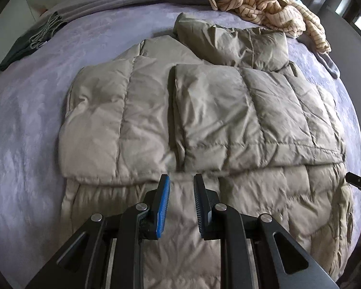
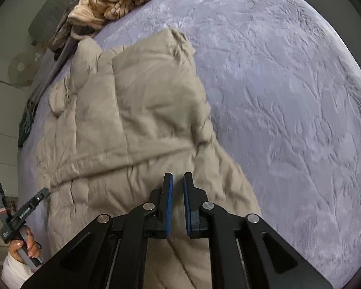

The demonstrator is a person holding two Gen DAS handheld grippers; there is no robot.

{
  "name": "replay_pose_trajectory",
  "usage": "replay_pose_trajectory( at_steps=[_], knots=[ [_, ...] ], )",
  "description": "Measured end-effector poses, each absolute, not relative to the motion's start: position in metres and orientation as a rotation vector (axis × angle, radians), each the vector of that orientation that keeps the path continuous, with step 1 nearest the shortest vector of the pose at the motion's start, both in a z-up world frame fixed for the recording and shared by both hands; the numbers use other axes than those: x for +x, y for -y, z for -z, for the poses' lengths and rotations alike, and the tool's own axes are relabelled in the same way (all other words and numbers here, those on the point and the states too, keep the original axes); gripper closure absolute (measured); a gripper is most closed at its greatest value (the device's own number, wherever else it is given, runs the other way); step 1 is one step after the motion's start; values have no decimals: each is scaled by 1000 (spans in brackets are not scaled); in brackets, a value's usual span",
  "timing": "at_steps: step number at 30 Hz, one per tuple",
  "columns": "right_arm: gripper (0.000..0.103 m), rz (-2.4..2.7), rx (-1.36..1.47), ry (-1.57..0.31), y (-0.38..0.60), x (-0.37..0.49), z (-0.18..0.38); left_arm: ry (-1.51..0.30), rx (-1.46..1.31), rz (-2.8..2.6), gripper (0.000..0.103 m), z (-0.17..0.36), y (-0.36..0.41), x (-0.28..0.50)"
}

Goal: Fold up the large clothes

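The beige padded jacket lies spread on the purple bed cover, its sleeves folded over the body. The left gripper hangs above the jacket's lower part, its fingers slightly apart with nothing between them. The right gripper is over the jacket's right edge, its fingers nearly closed and also empty.

Both grippers point steeply down, nothing between their pads. The left gripper shows a narrow gap; the right gripper is narrower still (a thin slit). A hand clasps the left gripper's handle, fingers wrapped around it.
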State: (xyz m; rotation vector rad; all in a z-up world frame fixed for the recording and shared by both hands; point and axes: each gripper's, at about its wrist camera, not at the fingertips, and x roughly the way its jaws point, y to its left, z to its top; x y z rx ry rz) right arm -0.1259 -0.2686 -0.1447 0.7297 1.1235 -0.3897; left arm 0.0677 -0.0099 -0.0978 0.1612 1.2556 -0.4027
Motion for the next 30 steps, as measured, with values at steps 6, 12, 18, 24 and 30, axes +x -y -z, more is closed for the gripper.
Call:
replay_pose_trajectory(
  at_steps=[6, 12, 18, 24, 30],
  knots=[
    [93, 374, 757, -1152, 259, -136, 136, -1270, 160, 368, 80, 86, 8, 53],
    [93, 355, 748, -1172, 252, -143, 125, -1233, 125, 313, 1, 65, 3, 37],
    [92, 327, 738, -1182, 244, -149, 116, -1280, 110, 294, 1, 61, 2, 22],
    [20, 278, 701, -1163, 232, -159, 102, -1299, 110, 279, 1, 53, -2, 5],
    [17, 243, 751, -1179, 226, -173, 103, -1303, 83, 251, 1, 43, -8, -15]
  ],
)
